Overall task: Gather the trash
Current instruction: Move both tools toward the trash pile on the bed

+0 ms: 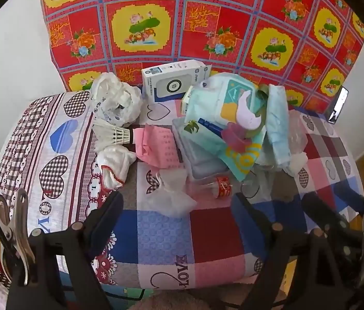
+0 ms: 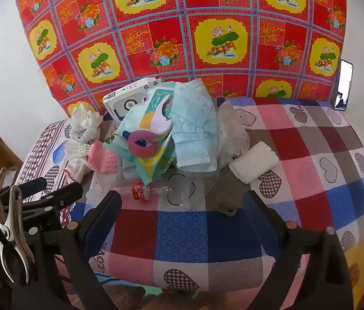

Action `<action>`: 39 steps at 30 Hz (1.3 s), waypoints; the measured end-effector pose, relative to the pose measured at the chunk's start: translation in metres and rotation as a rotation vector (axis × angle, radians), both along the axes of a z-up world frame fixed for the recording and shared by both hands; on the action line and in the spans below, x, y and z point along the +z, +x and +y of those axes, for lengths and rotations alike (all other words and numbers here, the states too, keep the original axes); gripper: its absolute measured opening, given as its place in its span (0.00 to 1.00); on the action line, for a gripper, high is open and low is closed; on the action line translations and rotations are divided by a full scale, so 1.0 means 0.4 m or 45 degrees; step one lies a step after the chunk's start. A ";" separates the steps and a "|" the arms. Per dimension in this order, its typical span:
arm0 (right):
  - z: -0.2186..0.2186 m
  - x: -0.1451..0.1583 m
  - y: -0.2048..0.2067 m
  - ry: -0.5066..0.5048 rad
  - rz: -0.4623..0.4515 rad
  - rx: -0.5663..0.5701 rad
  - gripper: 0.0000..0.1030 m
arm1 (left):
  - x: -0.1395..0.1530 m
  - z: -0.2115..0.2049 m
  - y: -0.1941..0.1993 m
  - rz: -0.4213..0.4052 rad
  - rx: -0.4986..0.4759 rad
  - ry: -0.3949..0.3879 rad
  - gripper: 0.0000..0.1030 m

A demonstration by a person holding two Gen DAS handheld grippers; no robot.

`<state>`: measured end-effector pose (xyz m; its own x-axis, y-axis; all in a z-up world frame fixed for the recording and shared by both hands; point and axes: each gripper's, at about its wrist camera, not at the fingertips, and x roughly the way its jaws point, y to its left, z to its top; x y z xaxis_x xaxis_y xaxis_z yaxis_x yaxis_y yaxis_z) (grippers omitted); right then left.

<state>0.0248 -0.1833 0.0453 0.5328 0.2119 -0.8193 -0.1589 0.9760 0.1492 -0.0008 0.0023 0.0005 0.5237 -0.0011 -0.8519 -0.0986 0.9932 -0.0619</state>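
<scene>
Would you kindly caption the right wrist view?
Open right gripper hovers over a trash pile: blue face mask, white roll, pink ring.

Both my wrist feeds are bright and evenly lit — soft daylight, only faint shadows under the clutter. Colours look saturated and focus is fair. Heavy fisheye bending curves the patterned cloth (image 2: 182, 38), and dark vignetting eats the corners — slight softness there.
</scene>
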 end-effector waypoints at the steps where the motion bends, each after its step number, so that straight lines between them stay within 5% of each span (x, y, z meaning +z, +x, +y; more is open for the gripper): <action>1: 0.001 -0.001 0.000 0.001 0.000 0.000 0.94 | 0.000 0.002 -0.002 -0.002 0.001 0.000 0.87; 39: 0.053 0.001 -0.021 -0.025 -0.016 0.000 0.94 | -0.011 0.047 -0.010 -0.004 -0.003 -0.006 0.86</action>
<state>0.0162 -0.1622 0.0455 0.5430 0.1959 -0.8166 -0.1602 0.9787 0.1282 -0.0047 0.0212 -0.0041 0.5266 -0.0062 -0.8501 -0.0957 0.9932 -0.0666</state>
